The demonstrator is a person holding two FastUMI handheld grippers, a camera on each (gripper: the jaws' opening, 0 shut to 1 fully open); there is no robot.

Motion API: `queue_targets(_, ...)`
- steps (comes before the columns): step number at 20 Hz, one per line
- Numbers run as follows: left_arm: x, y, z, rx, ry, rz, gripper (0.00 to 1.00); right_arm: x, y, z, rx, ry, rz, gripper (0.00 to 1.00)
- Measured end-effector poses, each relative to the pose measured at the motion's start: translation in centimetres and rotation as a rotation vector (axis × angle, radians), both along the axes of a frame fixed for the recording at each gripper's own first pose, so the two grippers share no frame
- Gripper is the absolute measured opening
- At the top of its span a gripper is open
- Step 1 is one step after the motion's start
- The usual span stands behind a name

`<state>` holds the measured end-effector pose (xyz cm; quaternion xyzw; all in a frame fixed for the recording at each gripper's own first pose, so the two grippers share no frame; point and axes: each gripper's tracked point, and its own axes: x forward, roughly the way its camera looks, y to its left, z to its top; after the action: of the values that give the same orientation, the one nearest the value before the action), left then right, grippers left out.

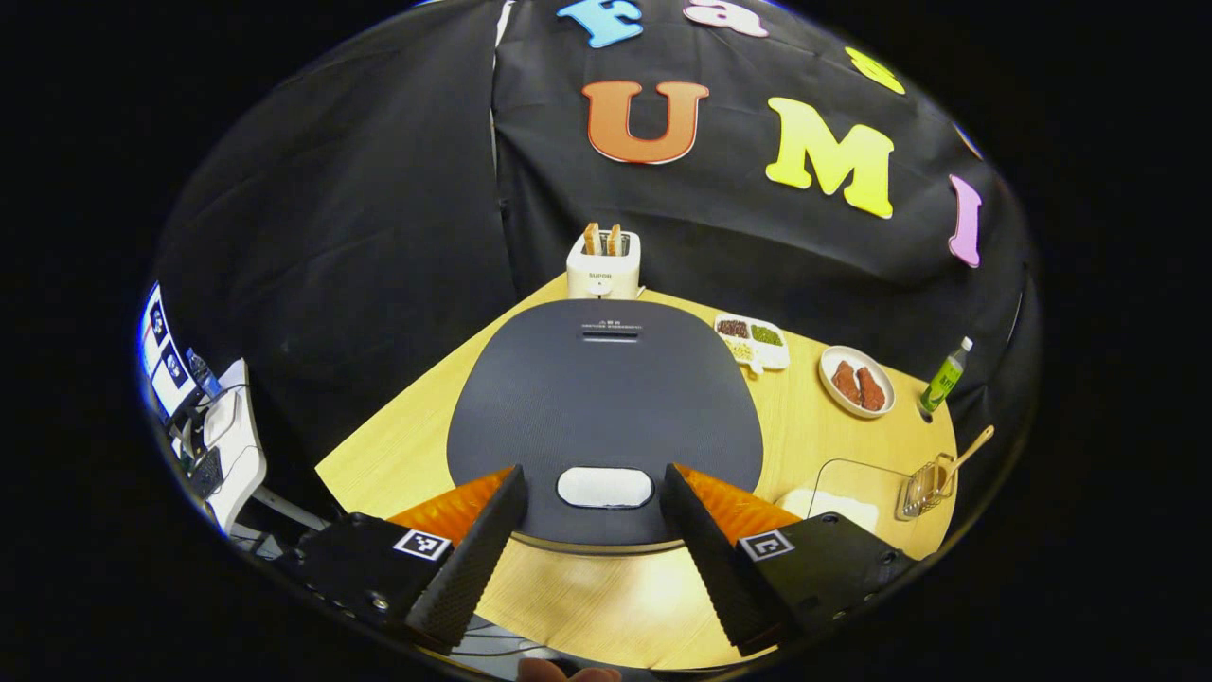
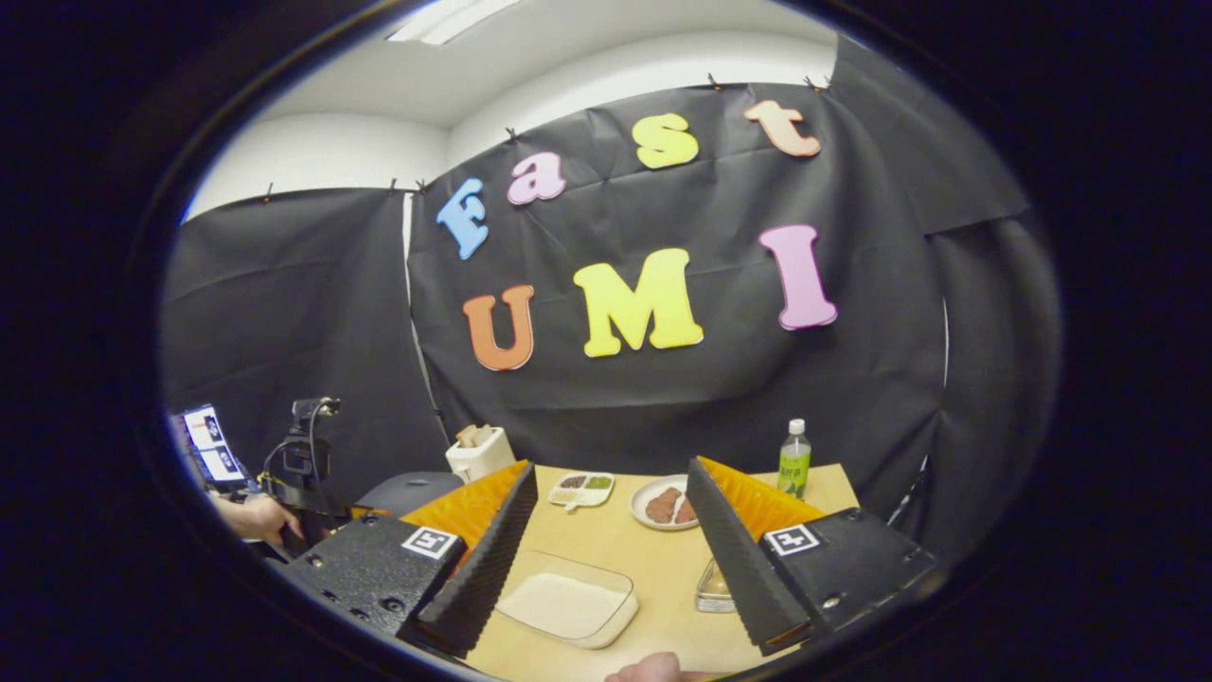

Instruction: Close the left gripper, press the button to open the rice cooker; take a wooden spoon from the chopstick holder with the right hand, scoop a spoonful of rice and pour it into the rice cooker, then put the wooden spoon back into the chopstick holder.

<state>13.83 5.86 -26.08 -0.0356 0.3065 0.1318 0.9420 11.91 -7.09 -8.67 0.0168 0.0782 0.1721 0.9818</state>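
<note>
The dark grey rice cooker sits with its lid down right in front of my left gripper. Its white button lies between the two open fingers in the left gripper view. A wooden spoon leans in the wire chopstick holder at the right. A clear container of rice lies just ahead of my right gripper, which is open and holds nothing. The chopstick holder is partly hidden behind its right finger. The rice cooker shows at the left.
On the wooden table stand a white toaster with bread, a divided dish of beans, a plate of meat and a green bottle. A hand shows in the right gripper view.
</note>
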Motion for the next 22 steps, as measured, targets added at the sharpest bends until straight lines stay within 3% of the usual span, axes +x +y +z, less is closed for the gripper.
queue_targets(6,-4.2,-1.3,7.4,-0.046,-0.182,-0.133,0.96,-5.7,2.4,2.5,-0.049,-0.040,-0.145,1.00)
queue_targets(14,-16.5,-3.8,20.8,-0.057,-0.479,-0.341,0.95,-16.6,8.0,6.4,-0.062,-0.116,-0.281,1.00)
queue_targets(22,-26.6,-3.4,25.5,-0.069,-0.649,-0.432,0.94,-25.8,11.8,8.3,-0.050,-0.184,-0.374,1.00)
